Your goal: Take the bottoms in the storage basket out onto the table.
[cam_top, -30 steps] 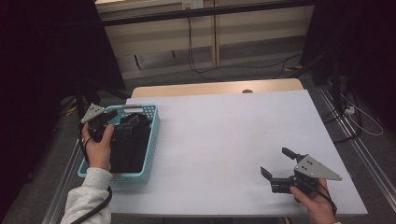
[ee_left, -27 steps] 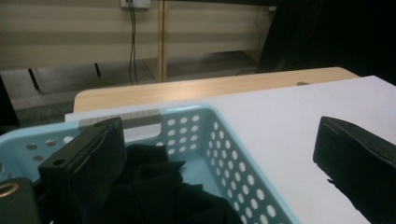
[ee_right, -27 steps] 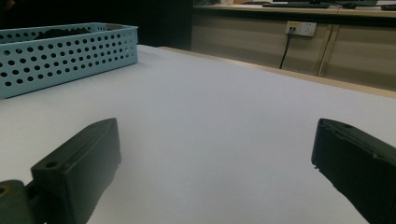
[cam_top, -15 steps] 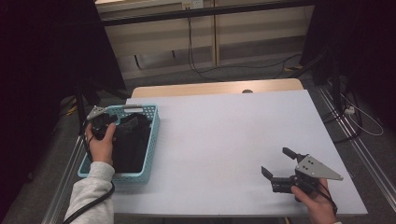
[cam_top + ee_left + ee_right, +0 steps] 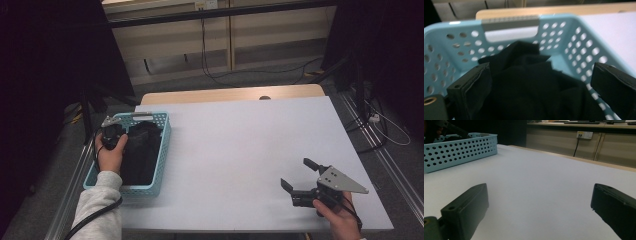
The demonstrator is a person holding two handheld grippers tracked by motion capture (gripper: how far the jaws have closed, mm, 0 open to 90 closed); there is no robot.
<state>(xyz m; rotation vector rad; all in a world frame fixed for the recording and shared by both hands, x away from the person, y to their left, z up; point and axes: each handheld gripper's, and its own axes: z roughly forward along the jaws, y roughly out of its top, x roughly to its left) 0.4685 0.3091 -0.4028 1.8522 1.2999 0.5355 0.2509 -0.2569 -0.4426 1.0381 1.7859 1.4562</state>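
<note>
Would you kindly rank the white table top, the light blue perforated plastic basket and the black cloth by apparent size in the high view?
1. White table top
2. Light blue perforated plastic basket
3. Black cloth, lying inside the basket

High view sat above the near side of the table (image 5: 240, 145), looking forward and down, far enough back to take in the whole top and the floor beyond. Left gripper view looked from close range between its own jaws into the blue basket (image 5: 576, 42). Right gripper view lay low over the tabletop, facing across it; it shared the basket (image 5: 459, 150) with both others.
</note>
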